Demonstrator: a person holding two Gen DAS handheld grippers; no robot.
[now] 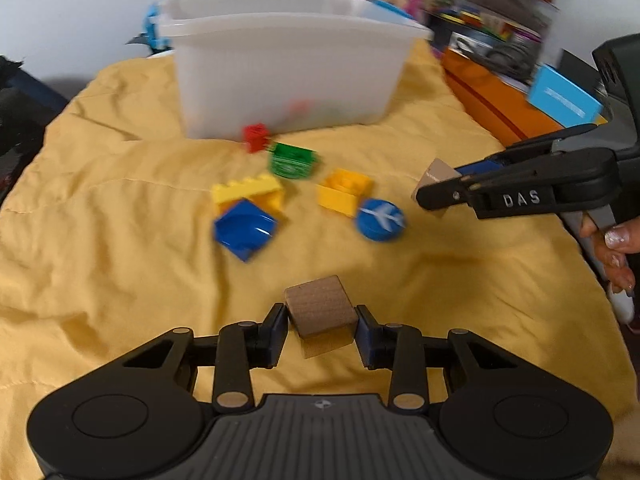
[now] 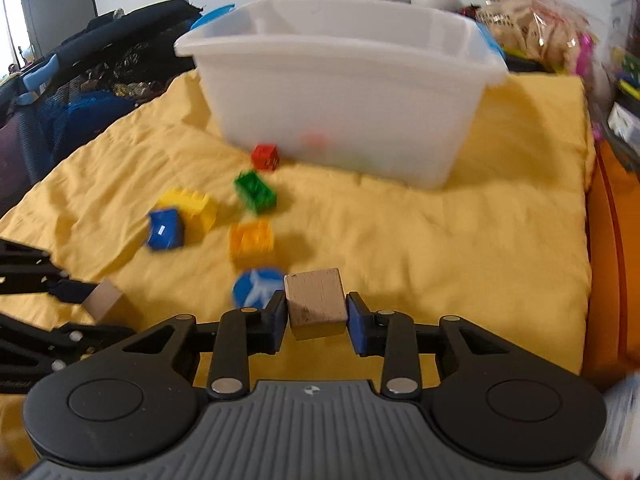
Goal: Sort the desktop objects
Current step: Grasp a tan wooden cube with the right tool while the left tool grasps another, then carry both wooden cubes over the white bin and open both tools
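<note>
1. The left gripper [image 1: 322,320] is pinching a brown wooden cube [image 1: 320,306] between its two blue pads. The cube is lifted a little above the yellow blanket [image 1: 120,240].
2. The right gripper [image 2: 317,312] is pinching another wooden cube [image 2: 316,296] the same way. A hand [image 1: 612,248] holds this gripper at the right edge of the left view.
3. Just past the right gripper lies a round blue disc [image 2: 256,286] with a white plane on it.
4. Next to the disc is an orange-yellow brick [image 1: 344,192].
5. To the left is a blue square piece [image 1: 245,228]. It touches a yellow brick [image 1: 248,192] behind it.
6. Farther back is a green brick [image 1: 292,160], then a small red brick [image 1: 256,136].
7. The red brick sits right by the front wall of a big white plastic bin [image 1: 280,64]. Blurry red and green shapes show through its wall.
8. Behind the bin are toys and bags, too blurry to tell.
</note>
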